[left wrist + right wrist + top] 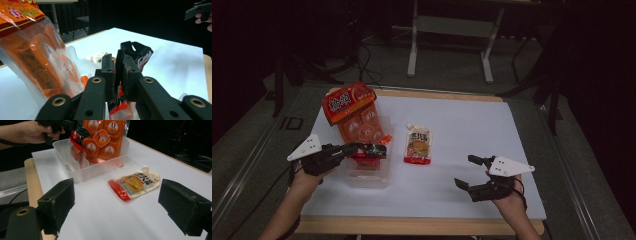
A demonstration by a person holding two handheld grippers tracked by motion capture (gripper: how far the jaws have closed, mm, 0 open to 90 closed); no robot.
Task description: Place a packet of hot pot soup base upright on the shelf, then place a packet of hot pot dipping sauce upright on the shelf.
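work: packing snack packets into the clear plastic bin (pixel 384 176) on the tabletop (pixel 472 120).
done: big orange multipack (pixel 357 112) leans in the bin.
left gripper (pixel 371 150): jaws nipped on a red-black sachet (pixel 136 56), low over the bin, not yet let go.
right gripper (pixel 469 172): jaws wide, empty.
left: spouted pouch (pixel 418 145) lies outside, near the bin.
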